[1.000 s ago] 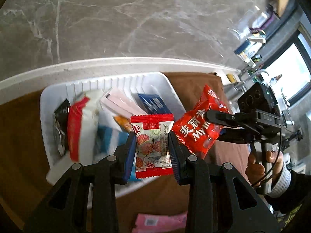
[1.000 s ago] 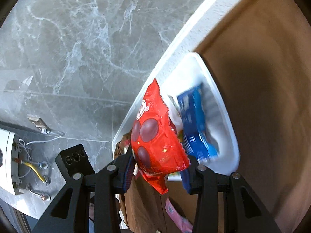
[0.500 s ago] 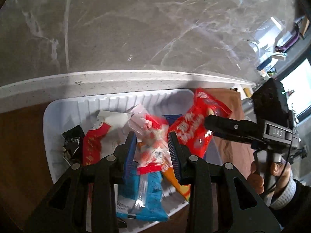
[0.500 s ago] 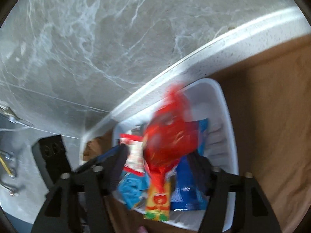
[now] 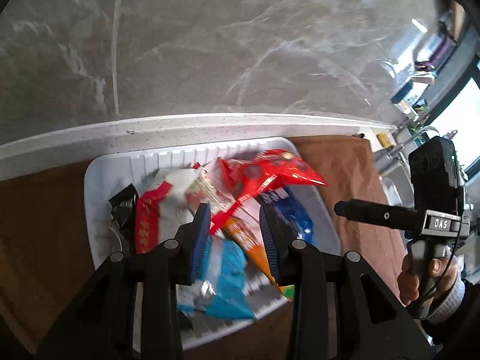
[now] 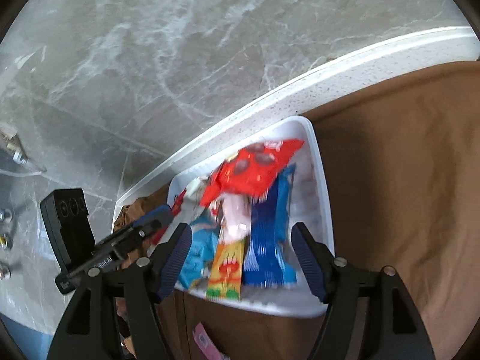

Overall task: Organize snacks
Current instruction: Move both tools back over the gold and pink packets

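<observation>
The white ribbed plastic tray (image 5: pixel 99 180) sits on a brown cloth (image 6: pixel 405 180) near the white speckled counter edge (image 5: pixel 210 126), beyond which lies grey marbled floor (image 5: pixel 240 45). Bare cloth spreads wide on the tray's right side in the right wrist view; one pink packet (image 6: pixel 207 342) lies on it just below the tray's near rim.

The tray is crowded. A red foil snack bag with dark round pictures (image 5: pixel 264 177) lies on top of the heap toward the far right corner, its long axis running from the tray's middle out to the right rim, one pointed corner reaching over that rim. Under and beside it lie a dark blue packet (image 5: pixel 295 219), an orange stick packet (image 5: pixel 249 240), a light blue pouch (image 5: pixel 225 282), a red-and-white packet (image 5: pixel 150 225) and a small black packet (image 5: pixel 123 207) against the left wall.

The left gripper (image 5: pixel 235 234) hovers over the tray's middle, its blue-padded fingers (image 5: pixel 199 234) spread with nothing between them. The right gripper (image 6: pixel 240 255) hangs above the tray's near edge, fingers wide apart and empty, well clear of the snacks.
</observation>
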The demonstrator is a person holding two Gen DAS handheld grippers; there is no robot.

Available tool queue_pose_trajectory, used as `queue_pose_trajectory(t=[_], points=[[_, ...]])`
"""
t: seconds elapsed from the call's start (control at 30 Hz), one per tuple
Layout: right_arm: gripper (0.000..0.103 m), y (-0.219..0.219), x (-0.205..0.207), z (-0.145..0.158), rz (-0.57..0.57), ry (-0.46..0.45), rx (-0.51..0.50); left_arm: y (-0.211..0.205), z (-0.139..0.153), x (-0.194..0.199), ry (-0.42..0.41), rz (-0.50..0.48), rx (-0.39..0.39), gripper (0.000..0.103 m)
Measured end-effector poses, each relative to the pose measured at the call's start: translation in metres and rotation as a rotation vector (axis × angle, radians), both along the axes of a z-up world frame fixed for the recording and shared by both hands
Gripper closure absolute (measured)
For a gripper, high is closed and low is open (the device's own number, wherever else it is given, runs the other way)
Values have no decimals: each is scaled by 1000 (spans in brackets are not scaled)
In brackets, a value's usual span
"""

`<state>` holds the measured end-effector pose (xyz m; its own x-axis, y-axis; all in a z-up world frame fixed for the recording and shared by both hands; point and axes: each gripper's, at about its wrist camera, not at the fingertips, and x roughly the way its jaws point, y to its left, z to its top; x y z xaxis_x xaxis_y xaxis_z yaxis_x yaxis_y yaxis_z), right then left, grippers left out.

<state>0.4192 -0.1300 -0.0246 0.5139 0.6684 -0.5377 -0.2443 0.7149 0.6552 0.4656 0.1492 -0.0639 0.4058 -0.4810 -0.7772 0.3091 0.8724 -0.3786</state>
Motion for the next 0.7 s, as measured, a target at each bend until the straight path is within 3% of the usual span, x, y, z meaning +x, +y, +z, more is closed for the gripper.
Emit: queue_pose_trajectory(t=[0.1,0.3,0.7], points=[[31,1,-29,7,21,-53,-28,-3,11,-26,-34,-14,2,54],[29,9,-87,3,100,-143,-141,-2,18,-84,-40,-41,5,54],[29,93,-157,-30,355,-279,-482,25,2,-212,27,-88,81,54]])
